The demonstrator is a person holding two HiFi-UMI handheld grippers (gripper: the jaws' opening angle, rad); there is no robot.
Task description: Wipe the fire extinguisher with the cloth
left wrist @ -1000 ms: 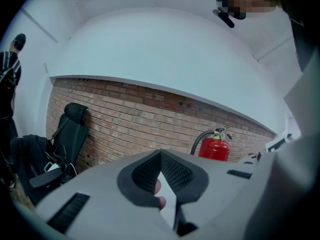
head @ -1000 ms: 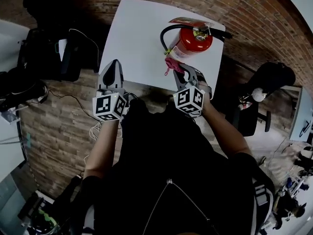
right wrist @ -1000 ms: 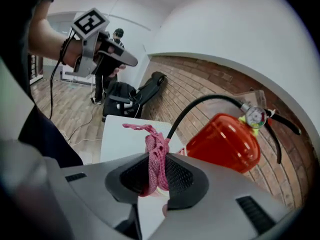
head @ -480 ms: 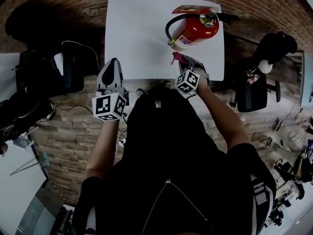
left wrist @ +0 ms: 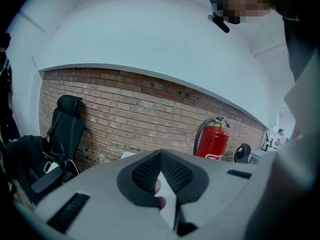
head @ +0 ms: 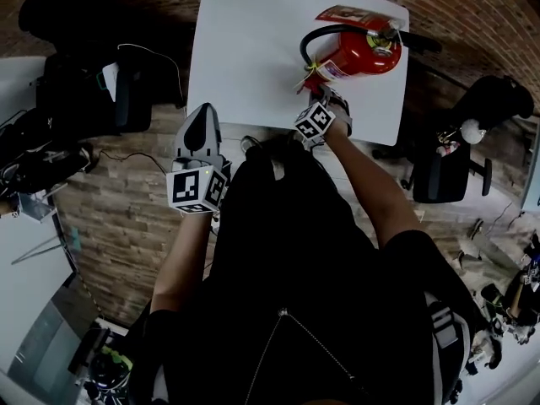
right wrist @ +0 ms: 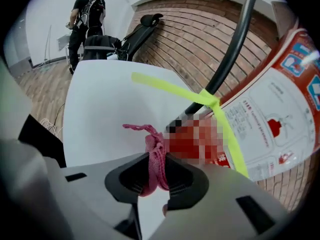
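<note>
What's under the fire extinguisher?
Only the white table shows beneath the fire extinguisher, which sits near its right edge. The contact patch itself is covered by the red body. The right gripper holds a pink cloth by its lower end.

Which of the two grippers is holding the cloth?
The right gripper, shut on the pink cloth beside the fire extinguisher; the left gripper holds nothing.
</note>
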